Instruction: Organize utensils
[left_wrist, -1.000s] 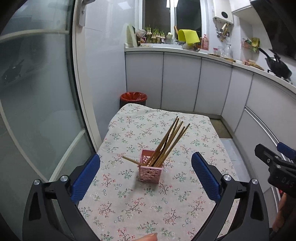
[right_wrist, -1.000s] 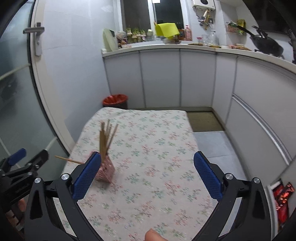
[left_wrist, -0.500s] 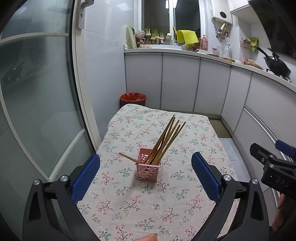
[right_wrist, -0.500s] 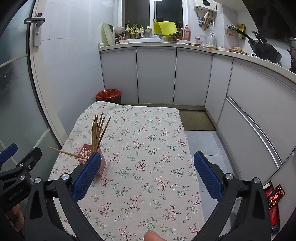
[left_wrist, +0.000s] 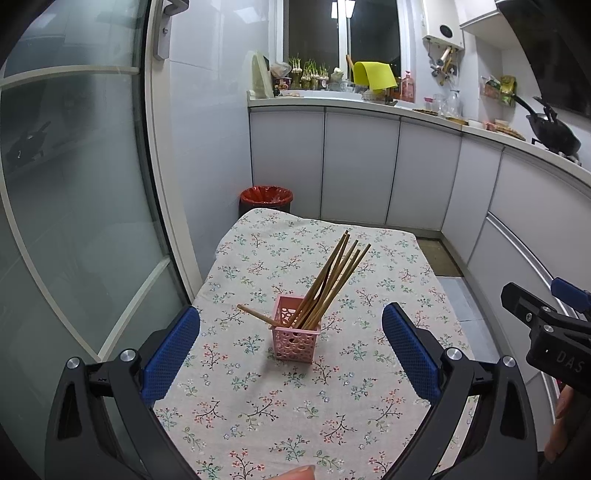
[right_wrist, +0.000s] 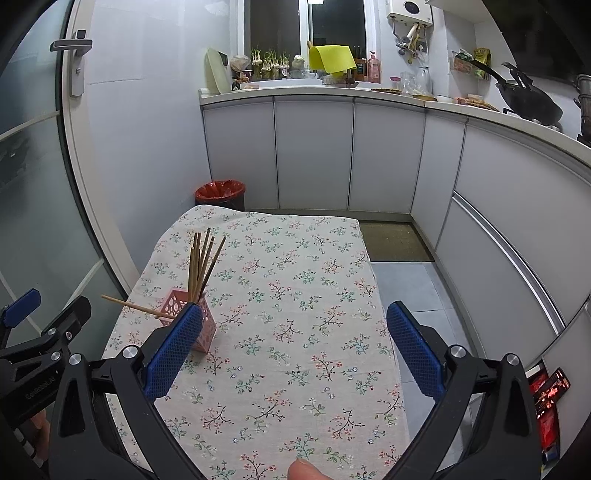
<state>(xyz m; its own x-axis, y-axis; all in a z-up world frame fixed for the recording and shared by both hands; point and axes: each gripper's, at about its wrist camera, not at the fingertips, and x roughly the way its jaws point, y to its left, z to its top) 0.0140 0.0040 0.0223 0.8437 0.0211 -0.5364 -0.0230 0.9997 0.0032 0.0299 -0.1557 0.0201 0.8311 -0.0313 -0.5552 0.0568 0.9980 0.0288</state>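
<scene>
A pink perforated holder (left_wrist: 294, 339) stands on the floral tablecloth (left_wrist: 258, 406), with several wooden chopsticks (left_wrist: 334, 275) leaning to the right in it. One chopstick (left_wrist: 256, 315) sticks out low to the left. My left gripper (left_wrist: 291, 350) is open and empty, held above the table with the holder between its blue pads. My right gripper (right_wrist: 293, 343) is open and empty; the holder (right_wrist: 184, 314) sits just behind its left pad (right_wrist: 173, 347), chopsticks (right_wrist: 201, 264) upright. The right gripper shows at the left view's edge (left_wrist: 550, 332).
White kitchen cabinets (right_wrist: 314, 155) run behind and along the right. A red-lined bin (left_wrist: 266, 197) stands beyond the table's far edge. A glass door (left_wrist: 74, 221) is on the left. A brown mat (right_wrist: 393, 242) lies on the floor.
Both grippers have pulled back and risen; the holder and table look farther away. The holder and chopsticks stay where they were.
</scene>
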